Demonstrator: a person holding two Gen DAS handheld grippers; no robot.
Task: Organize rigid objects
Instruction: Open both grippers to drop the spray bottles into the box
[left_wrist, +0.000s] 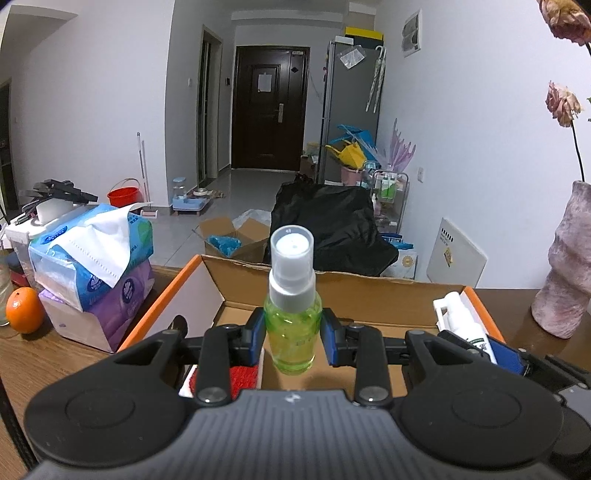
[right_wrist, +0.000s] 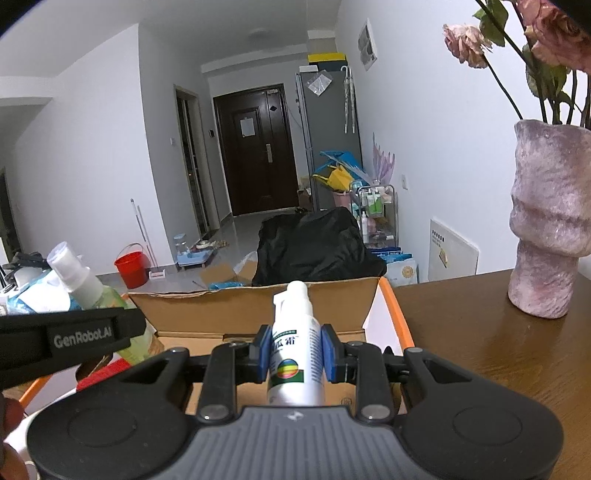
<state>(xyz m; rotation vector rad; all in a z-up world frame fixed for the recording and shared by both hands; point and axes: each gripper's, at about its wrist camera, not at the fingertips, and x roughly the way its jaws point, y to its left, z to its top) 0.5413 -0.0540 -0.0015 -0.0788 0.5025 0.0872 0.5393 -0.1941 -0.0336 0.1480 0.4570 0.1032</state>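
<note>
My left gripper (left_wrist: 293, 338) is shut on a green spray bottle (left_wrist: 292, 332) with a clear cap, held upright over an open cardboard box (left_wrist: 332, 288) with orange edges. My right gripper (right_wrist: 294, 354) is shut on a white spray bottle (right_wrist: 295, 354) with a coloured label, held upright over the same box (right_wrist: 258, 306). The white bottle (left_wrist: 469, 328) shows at the right of the left wrist view. The green bottle (right_wrist: 92, 291) and the left gripper's side show at the left of the right wrist view. A red and white item (left_wrist: 243, 376) lies inside the box.
Stacked tissue packs (left_wrist: 96, 266) and an orange (left_wrist: 24, 310) sit on the wooden table (left_wrist: 44, 354) left of the box. A pink vase (right_wrist: 546, 221) with dried flowers stands at the right on the table. The room floor lies beyond the table's far edge.
</note>
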